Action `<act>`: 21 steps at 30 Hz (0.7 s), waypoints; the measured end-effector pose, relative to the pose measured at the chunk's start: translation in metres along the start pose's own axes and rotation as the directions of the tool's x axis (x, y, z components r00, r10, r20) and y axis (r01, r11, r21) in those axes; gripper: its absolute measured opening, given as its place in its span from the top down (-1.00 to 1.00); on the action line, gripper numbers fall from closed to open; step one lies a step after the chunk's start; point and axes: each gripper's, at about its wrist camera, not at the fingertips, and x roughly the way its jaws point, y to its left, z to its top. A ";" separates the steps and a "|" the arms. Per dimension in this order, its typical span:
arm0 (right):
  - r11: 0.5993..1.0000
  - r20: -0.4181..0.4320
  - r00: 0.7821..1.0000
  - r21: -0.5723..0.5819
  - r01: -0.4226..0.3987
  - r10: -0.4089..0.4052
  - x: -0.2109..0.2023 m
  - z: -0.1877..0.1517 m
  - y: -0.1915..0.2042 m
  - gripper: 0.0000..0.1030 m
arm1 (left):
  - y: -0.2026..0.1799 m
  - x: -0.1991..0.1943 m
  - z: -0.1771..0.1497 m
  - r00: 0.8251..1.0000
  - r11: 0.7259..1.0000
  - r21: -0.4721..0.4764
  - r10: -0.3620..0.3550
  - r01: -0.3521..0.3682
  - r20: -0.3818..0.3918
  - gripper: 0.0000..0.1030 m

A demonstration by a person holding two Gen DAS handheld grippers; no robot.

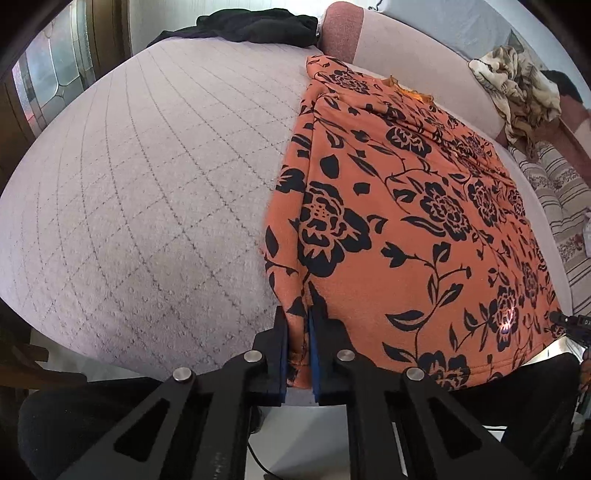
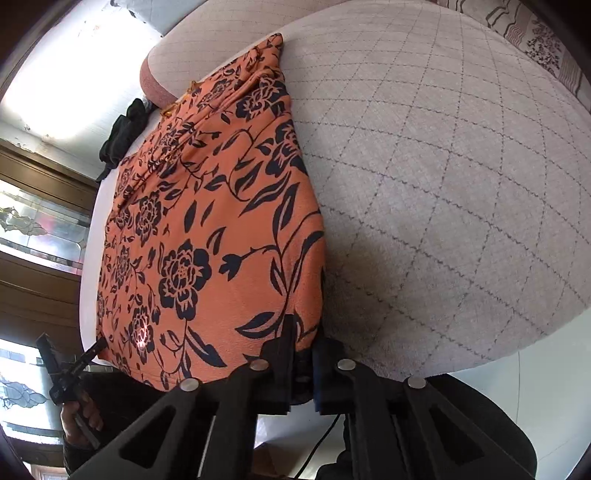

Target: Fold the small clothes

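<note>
Fingers: left gripper [image 1: 298, 345], both fingers closed narrow on the near hem corner of the garment, cloth visibly pinched between the blue pads [image 1: 313, 354]. Right gripper [image 2: 303, 354], fingers likewise narrow, clamped on the opposite near corner; the pad faces sit in shadow, but the hem runs between them.

Item: orange floral garment [image 1: 406, 206], black flower-and-vine print, knit or fleece-like surface. Lies lengthwise on the bed, hem at the near edge, neck end far away by the headboard. Frayed orange neckline trim shows at the far end. Side panels look turned inward along both long edges, giving a long narrow strip; gathered ridges run down the far half.

Progress (judged): lengthwise folds appear done. The crosswise fold, hem carried toward the neck, is not yet made; both near corners are held, apparently ready for it. Smoothing of the far ridges may also remain.

Support: quilted mattress cover [image 1: 147, 192], pale mauve with a diamond stitch pattern, bare on either side of the garment.

Surroundings: dark clothing [image 1: 255, 27] heaped at the far corner; pink padded headboard [image 1: 341, 31]; crumpled patterned cloth [image 1: 521, 88] beyond it; striped bedding [image 1: 565, 192] at the far side.
</note>
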 end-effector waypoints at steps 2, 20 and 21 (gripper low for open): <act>1.000 0.035 0.999 -0.001 -0.023 0.023 -0.011 0.001 0.003 0.87 | -0.005 -0.014 0.004 0.999 1.000 0.001 -0.010 0.010 0.041 0.83; 0.988 0.137 0.979 -0.001 -0.155 0.154 -0.024 0.032 0.014 0.87 | -0.011 -0.004 0.035 0.998 1.000 -0.010 -0.022 0.023 0.054 0.83; 0.987 0.132 0.979 -0.006 -0.159 0.158 -0.020 0.035 0.017 0.87 | -0.013 0.001 0.036 0.999 1.000 -0.005 -0.023 0.023 0.040 0.83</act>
